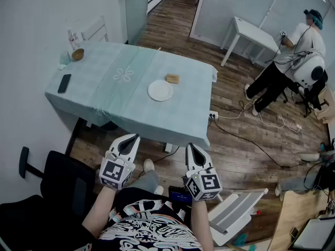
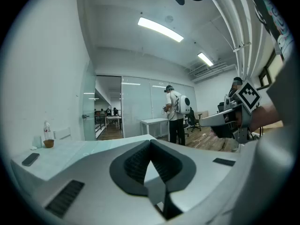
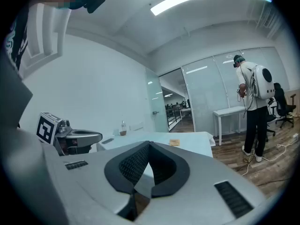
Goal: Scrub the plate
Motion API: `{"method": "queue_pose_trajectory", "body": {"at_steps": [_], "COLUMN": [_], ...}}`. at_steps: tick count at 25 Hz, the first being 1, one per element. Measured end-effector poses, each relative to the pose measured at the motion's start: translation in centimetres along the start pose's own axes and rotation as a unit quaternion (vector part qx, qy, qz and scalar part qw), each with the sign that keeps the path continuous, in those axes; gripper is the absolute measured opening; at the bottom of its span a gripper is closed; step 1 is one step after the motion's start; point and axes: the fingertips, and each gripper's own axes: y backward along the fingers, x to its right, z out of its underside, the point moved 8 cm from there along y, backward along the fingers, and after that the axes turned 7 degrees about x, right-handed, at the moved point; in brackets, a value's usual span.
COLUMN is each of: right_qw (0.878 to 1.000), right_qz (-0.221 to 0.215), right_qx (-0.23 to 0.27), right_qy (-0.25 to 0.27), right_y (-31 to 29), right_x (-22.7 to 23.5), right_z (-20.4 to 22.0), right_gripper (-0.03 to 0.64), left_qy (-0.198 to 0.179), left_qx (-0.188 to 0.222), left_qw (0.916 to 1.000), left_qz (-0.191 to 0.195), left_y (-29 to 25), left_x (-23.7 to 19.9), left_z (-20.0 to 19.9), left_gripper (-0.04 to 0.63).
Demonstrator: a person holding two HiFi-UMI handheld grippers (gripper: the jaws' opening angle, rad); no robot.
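On draped cloth (image 1: 104,82), round plate (image 1: 160,90) (white)

White plate (image 1: 160,90) (flat) on tablecloth (image 1: 115,95).

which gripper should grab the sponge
Right, probably: the sponge lies right of the plate, more in line with the right gripper than the left gripper; both are shut and empty.

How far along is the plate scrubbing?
Nothing done yet. The left gripper and right gripper are shut, empty, short of the table. The plate sits bare, the sponge beside it, apart. Left: grab the sponge, scrub the plate.
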Motion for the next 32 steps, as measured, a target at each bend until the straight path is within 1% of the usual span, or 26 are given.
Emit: {"method": "queue_pose_trajectory", "body": {"at_steps": [12, 16, 20, 26, 32], "right_qw": [1.0, 1.0, 1.0, 1.0, 1.0], "right_qz": [0.0, -0.002, -0.008, -0.004, -0.007], "right_qx": [0.009, 0.011, 0.012, 0.0, -0.026], "right_qy": [-0.013, 0.003, 0.002, -0.004, -0.001], "right_y": [-0.3, -0.4, -0.9, -3.8, -8.3], "right_x": [0.2, 0.3, 1.0, 3.1, 6.4], "right_z": [0.1, 0.5, 1.0, 1.3, 2.1], "right_gripper": [0.009, 0.009, 0.011, 0.009, 0.009], "left_qy": [-0.003, -0.006, -0.002, 0.007, 0.027], "left_qx": [0.0, -0.004, -0.011, -0.017, -0.03], "left_qw": [1.0, 1.0, 0.9999, 0.9998, 0.999], "left_qz": [0.002, 0.004, 0.004, 0.011, 0.021], "left_y": [-0.3, -0.6, -1.9, -5.5, -11.4], "left_x": [-0.3, 0.0, 0.0, -0.9, -2.8], "left_z": [-0.1, 0.1, 0.6, 1.2, 3.0], "left_gripper": [0.021, 0.021, 0.021, 0.021, 0.021]}}
